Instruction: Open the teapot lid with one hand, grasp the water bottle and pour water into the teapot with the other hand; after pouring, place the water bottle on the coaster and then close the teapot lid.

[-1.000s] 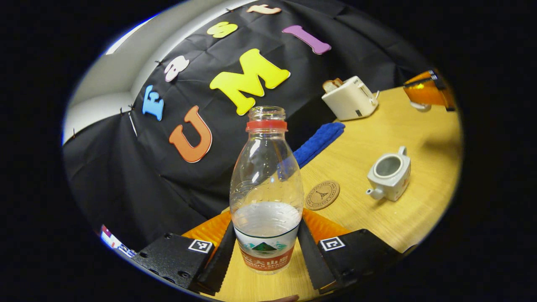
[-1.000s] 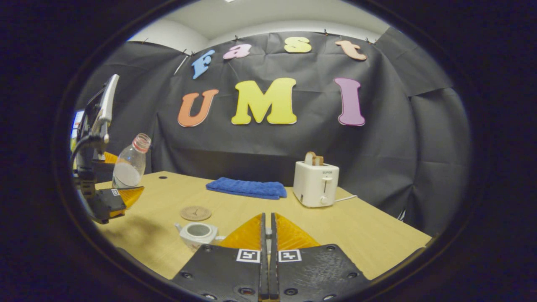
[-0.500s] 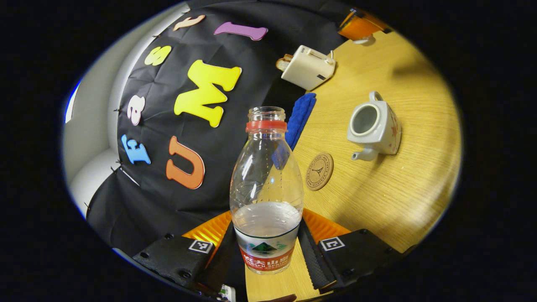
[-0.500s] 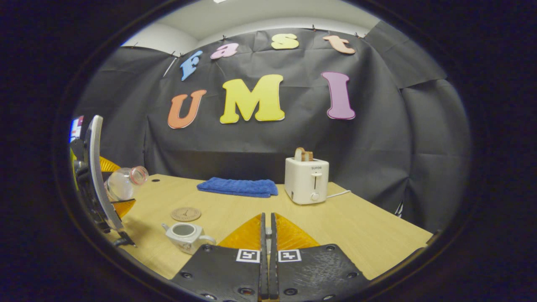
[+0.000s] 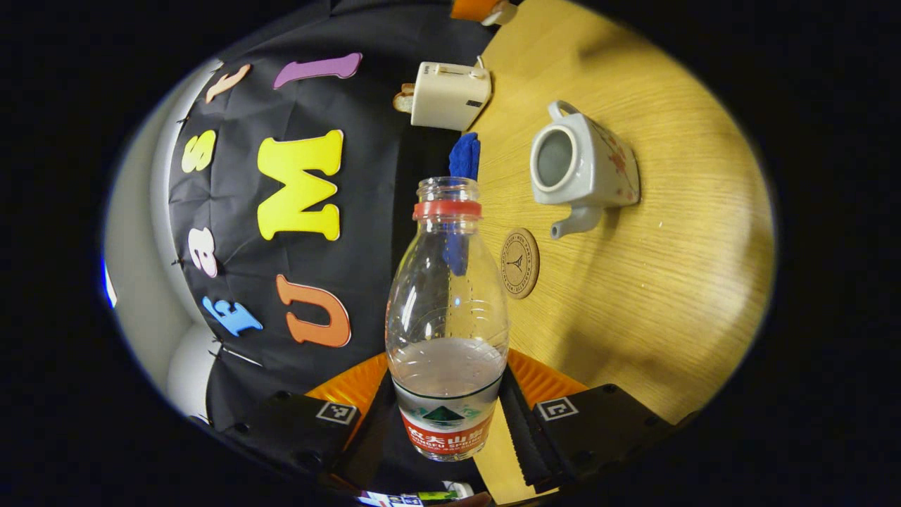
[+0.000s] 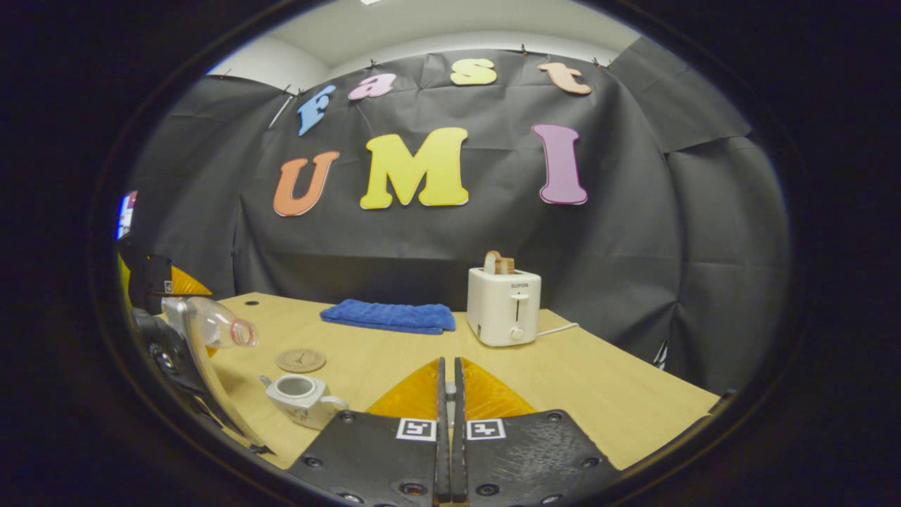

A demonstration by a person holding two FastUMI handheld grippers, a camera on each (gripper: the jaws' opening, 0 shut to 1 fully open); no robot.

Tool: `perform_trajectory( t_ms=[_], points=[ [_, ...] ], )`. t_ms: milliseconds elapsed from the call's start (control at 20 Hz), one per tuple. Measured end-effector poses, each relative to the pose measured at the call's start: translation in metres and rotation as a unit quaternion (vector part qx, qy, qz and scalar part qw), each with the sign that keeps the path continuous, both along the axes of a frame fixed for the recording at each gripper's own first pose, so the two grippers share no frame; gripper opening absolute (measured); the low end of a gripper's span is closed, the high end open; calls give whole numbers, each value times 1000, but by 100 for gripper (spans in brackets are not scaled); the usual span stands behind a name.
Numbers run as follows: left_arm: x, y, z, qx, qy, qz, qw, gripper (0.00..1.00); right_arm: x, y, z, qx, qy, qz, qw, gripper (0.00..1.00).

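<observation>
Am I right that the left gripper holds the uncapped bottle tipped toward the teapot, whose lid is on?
Not quite: the teapot has its lid off, its mouth open in the left gripper view. The left gripper does hold the uncapped bottle tipped toward it.

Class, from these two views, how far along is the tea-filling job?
Done: the teapot stands open, no lid on it. In hand: the left claw grips the uncapped water bottle, tipped sideways near the teapot in the right gripper view; no water is seen leaving it. Left: pouring, setting the bottle on the coaster, closing the lid. The right claw is shut.
</observation>
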State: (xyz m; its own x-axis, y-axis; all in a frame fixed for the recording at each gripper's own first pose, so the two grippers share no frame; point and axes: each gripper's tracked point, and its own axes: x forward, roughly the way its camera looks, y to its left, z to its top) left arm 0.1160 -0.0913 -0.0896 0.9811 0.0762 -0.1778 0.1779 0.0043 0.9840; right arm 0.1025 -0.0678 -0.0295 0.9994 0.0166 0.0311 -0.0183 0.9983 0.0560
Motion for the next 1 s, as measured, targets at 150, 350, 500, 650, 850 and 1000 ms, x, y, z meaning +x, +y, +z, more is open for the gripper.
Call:
perform_trajectory(
  t_ms=[150,350,500,650,850,1000],
  points=[
    [1,1,-11,37,19,1,999,77,0,-3,0,2,-1,-2,1000,1],
    [7,-5,-2,78,17,-6,997,77,1,-7,-1,5,1,-4,1000,1],
    [8,-6,-1,108,21,-6,994,77,2,-8,-1,7,2,-4,1000,1],
    [10,-10,5,134,14,-11,991,77,3,-9,-3,8,5,-6,1000,1],
    [8,-12,9,157,11,-12,988,77,4,-8,-5,9,10,-3,1000,1],
    [14,-13,18,176,8,-9,984,77,4,-10,-5,9,10,-4,1000,1]
  ],
)
